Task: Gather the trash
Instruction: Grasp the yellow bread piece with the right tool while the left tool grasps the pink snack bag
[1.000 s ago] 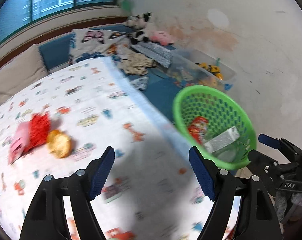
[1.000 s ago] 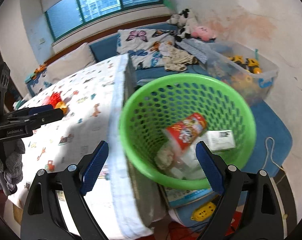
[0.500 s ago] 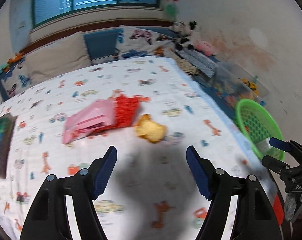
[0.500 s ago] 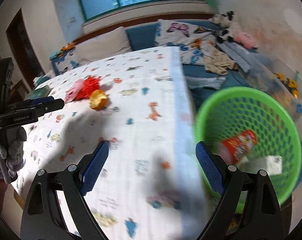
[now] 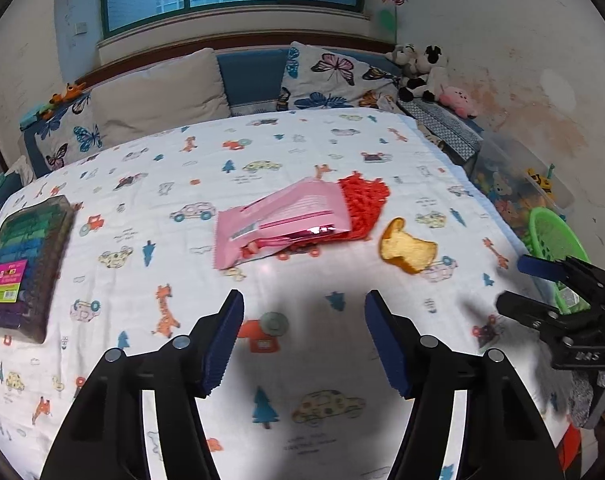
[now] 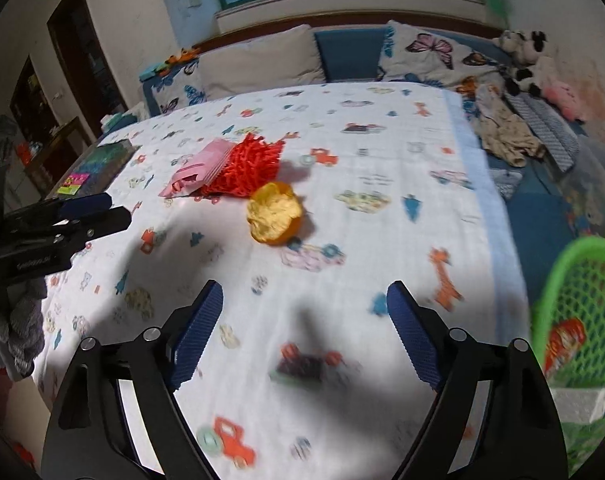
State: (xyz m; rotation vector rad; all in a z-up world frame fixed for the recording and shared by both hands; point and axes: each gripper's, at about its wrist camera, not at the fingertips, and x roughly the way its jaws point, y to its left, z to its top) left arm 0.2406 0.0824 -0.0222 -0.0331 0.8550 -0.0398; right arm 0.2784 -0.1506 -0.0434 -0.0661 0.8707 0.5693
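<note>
Both wrist cameras looked down along their fingers (image 5: 230,336) (image 6: 198,332) over the bed (image 5: 342,152) (image 6: 382,216), sharing the peel (image 5: 407,251) (image 6: 274,214).

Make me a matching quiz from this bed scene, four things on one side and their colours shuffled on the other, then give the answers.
Things:
1. snack packet
2. basket
3. peel
4. shredded clump

Colours:
A. green
B. red
C. pink
D. orange-yellow

Pairs: 1-C, 2-A, 3-D, 4-B
</note>
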